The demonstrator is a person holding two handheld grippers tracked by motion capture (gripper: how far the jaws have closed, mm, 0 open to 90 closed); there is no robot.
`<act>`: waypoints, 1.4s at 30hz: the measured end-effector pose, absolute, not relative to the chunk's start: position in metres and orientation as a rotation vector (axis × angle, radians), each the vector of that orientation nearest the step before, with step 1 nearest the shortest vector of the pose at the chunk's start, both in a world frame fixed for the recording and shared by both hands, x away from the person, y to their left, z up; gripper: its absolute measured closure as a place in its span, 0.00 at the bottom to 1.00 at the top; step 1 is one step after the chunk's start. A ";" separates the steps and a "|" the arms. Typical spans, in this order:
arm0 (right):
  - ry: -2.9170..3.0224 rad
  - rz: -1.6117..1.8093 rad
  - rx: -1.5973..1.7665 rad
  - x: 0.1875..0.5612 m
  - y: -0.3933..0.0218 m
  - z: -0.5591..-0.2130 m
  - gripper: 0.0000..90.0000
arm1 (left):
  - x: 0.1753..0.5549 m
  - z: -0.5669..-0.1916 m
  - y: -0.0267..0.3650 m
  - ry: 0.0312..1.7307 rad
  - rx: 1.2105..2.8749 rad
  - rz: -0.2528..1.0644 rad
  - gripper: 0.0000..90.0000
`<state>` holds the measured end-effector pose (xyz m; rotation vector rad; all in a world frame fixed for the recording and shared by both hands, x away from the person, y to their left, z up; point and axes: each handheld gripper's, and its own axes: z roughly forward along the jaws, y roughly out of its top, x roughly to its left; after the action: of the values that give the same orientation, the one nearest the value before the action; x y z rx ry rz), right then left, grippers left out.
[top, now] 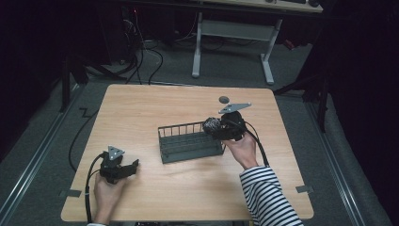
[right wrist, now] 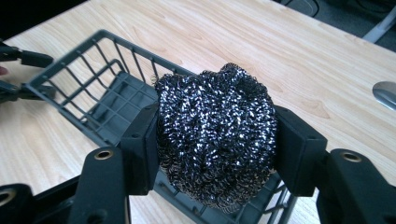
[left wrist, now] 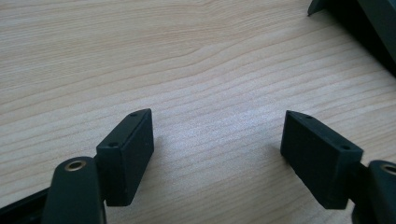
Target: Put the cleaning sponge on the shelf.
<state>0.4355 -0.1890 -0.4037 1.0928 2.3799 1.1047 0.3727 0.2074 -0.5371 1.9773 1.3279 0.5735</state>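
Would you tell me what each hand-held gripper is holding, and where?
Right: steel scourer, clamped on its two sides. Left: nothing.

My right claw (right wrist: 217, 154) pinches a scouring ball (right wrist: 215, 135) of coiled steel wire, rough and glinting. My claw pads are matt black plastic, faintly grainy. The basket (right wrist: 100, 93) at ten o'clock is dull grey coated wire. The table (left wrist: 187, 60) is pale wood-grain laminate, smooth with a soft sheen.
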 end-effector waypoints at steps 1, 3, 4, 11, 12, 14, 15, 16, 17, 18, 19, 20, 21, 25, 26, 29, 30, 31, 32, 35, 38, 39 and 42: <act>2.383 1.093 1.099 0.438 -0.187 -0.406 0.45 | 0.373 -0.537 0.207 1.328 1.977 0.573 0.29; 2.387 1.074 1.101 0.441 -0.184 -0.410 0.45 | 0.373 -0.537 0.207 1.328 1.978 0.573 0.29; 2.394 1.066 1.105 0.443 -0.183 -0.412 0.45 | 0.373 -0.537 0.207 1.328 1.977 0.573 0.29; 2.412 0.996 1.141 0.451 -0.176 -0.425 0.45 | 0.373 -0.537 0.207 1.328 1.978 0.574 0.29; 2.414 0.993 1.144 0.453 -0.175 -0.427 0.45 | 0.373 -0.537 0.207 1.328 1.978 0.573 0.29; 2.422 0.976 1.148 0.455 -0.174 -0.430 0.44 | 0.373 -0.537 0.207 1.328 1.977 0.574 0.29; 2.426 0.972 1.150 0.456 -0.173 -0.432 0.44 | 0.373 -0.537 0.207 1.328 1.978 0.573 0.29; 2.431 0.969 1.151 0.456 -0.173 -0.433 0.44 | 0.373 -0.537 0.207 1.328 1.977 0.573 0.29; 2.437 0.963 1.151 0.457 -0.172 -0.435 0.44 | 0.373 -0.537 0.207 1.328 1.978 0.574 0.29; 2.439 0.958 1.155 0.457 -0.172 -0.436 0.44 | 0.373 -0.537 0.207 1.328 1.977 0.573 0.29; 2.447 0.949 1.155 0.457 -0.171 -0.438 0.43 | 0.373 -0.537 0.207 1.328 1.978 0.573 0.29; 2.453 0.943 1.151 0.457 -0.170 -0.440 0.43 | 0.373 -0.537 0.207 1.328 1.977 0.573 0.29; 2.458 0.936 1.153 0.457 -0.169 -0.442 0.43 | 0.373 -0.537 0.207 1.327 1.978 0.573 0.29; 2.466 0.935 1.141 0.458 -0.167 -0.446 0.40 | 0.373 -0.537 0.207 1.328 1.978 0.573 0.29; 2.466 0.938 1.139 0.457 -0.167 -0.446 0.38 | 0.373 -0.537 0.207 1.328 1.978 0.573 0.29; 2.459 0.942 1.137 0.456 -0.166 -0.445 0.36 | 0.373 -0.537 0.207 1.328 1.977 0.573 0.29; 2.461 0.950 1.140 0.456 -0.166 -0.445 0.36 | 0.373 -0.537 0.207 1.327 1.978 0.573 0.29; 2.461 0.955 1.144 0.455 -0.167 -0.445 0.35 | 0.373 -0.537 0.207 1.328 1.977 0.573 0.29; 2.457 0.958 1.139 0.455 -0.167 -0.444 0.35 | 0.373 -0.537 0.207 1.328 1.978 0.573 0.29; 2.439 0.983 1.145 0.452 -0.169 -0.440 0.34 | 0.373 -0.537 0.207 1.327 1.978 0.573 0.29; 2.435 0.995 1.133 0.450 -0.170 -0.436 0.34 | 0.373 -0.537 0.207 1.327 1.978 0.573 0.29; 2.439 0.997 1.129 0.450 -0.171 -0.436 0.34 | 0.373 -0.537 0.207 1.327 1.978 0.573 0.29; 2.430 1.021 1.123 0.448 -0.174 -0.434 0.34 | 0.373 -0.537 0.207 1.327 1.978 0.573 0.29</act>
<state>0.4477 -0.1735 -0.4338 1.1232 2.4300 1.0209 0.3729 0.2073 -0.5371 1.9777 1.3275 0.5730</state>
